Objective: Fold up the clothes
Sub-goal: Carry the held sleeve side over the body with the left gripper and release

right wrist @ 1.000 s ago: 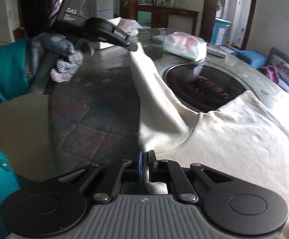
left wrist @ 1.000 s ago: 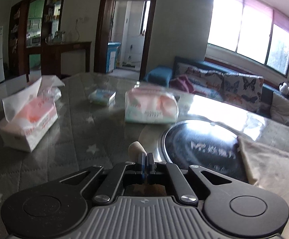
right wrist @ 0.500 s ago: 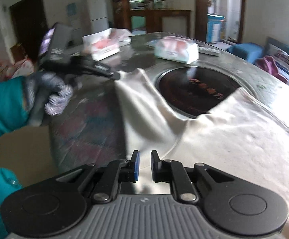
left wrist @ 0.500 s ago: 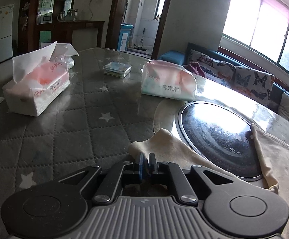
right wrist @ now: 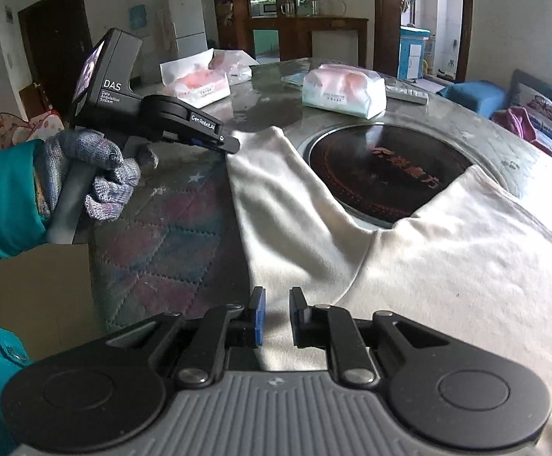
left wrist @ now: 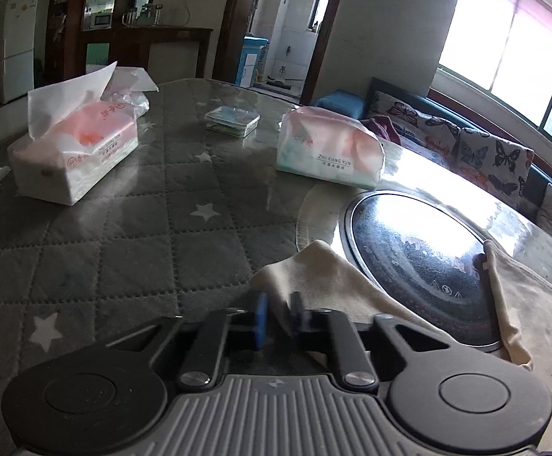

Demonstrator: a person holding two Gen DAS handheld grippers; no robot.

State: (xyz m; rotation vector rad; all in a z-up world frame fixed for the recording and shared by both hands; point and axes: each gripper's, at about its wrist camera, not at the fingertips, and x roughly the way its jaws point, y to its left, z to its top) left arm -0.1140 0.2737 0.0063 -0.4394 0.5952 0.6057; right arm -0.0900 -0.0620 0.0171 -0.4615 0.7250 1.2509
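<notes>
A cream garment (right wrist: 446, 266) lies spread on the round table, partly over the black cooktop disc (right wrist: 382, 159). One sleeve (right wrist: 272, 174) stretches out to the far left. My left gripper (left wrist: 277, 313) is open, its jaws a little apart over the sleeve's end (left wrist: 313, 269), which lies flat on the table. In the right wrist view the left gripper (right wrist: 230, 144) sits at the sleeve tip. My right gripper (right wrist: 276, 315) is open and empty, just above the garment's near edge.
Two tissue packs (left wrist: 74, 152) (left wrist: 331, 152) and a small clear box (left wrist: 232, 121) stand at the back of the grey quilted table cover (left wrist: 124, 250). A remote (right wrist: 407, 93) lies beyond the right tissue pack. A sofa (left wrist: 484, 152) is behind the table.
My left gripper lowered the sleeve onto the table and opened, letting it go. My right gripper opened and released the garment's near edge.
</notes>
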